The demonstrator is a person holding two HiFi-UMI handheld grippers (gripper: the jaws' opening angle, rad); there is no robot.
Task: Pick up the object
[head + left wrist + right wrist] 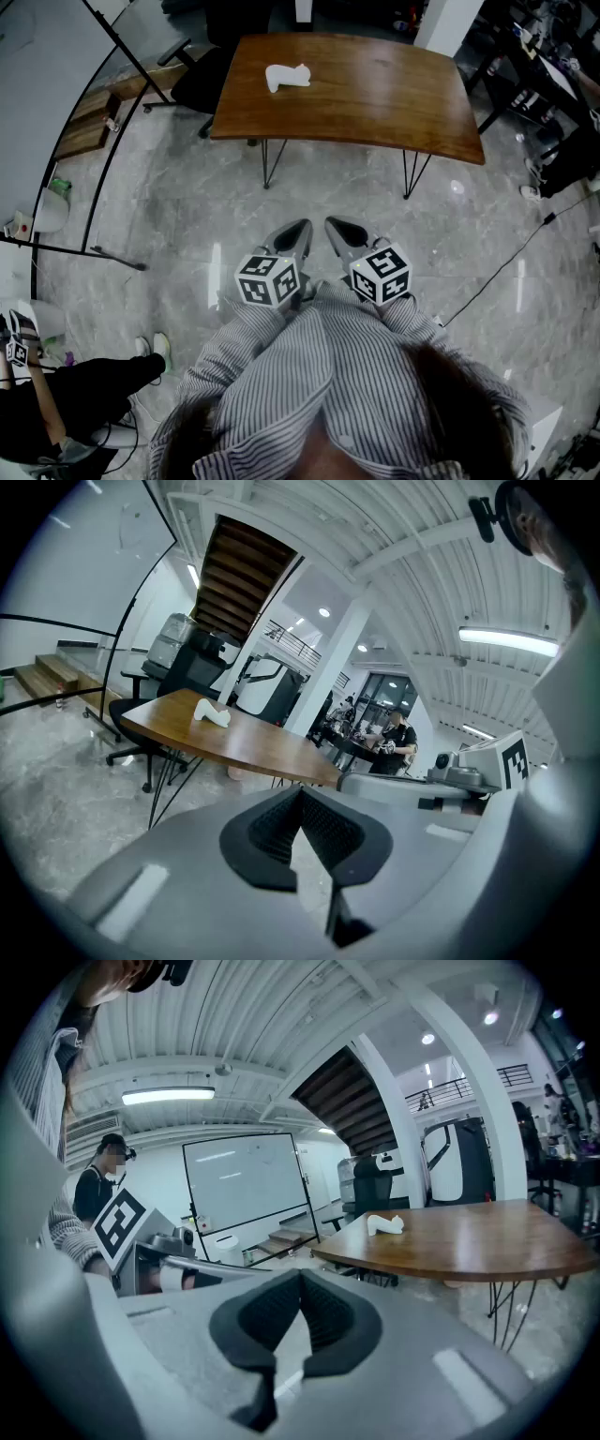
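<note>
A small white object (286, 76) lies on the far left part of a brown wooden table (375, 94). It also shows as a white lump (212, 714) in the left gripper view and as a white lump (385, 1225) in the right gripper view. My left gripper (302, 228) and right gripper (332, 225) hang side by side over the floor, well short of the table. Both are shut with nothing between the jaws. The left gripper's tips (301, 794) meet, and so do the right gripper's tips (300, 1280).
The table stands on thin black hairpin legs (271, 161) on a grey marble floor. A black office chair (199, 80) sits at its left end. A dark stand's leg (112, 258) and a cable (506, 258) cross the floor. Another person (66, 403) stands at lower left.
</note>
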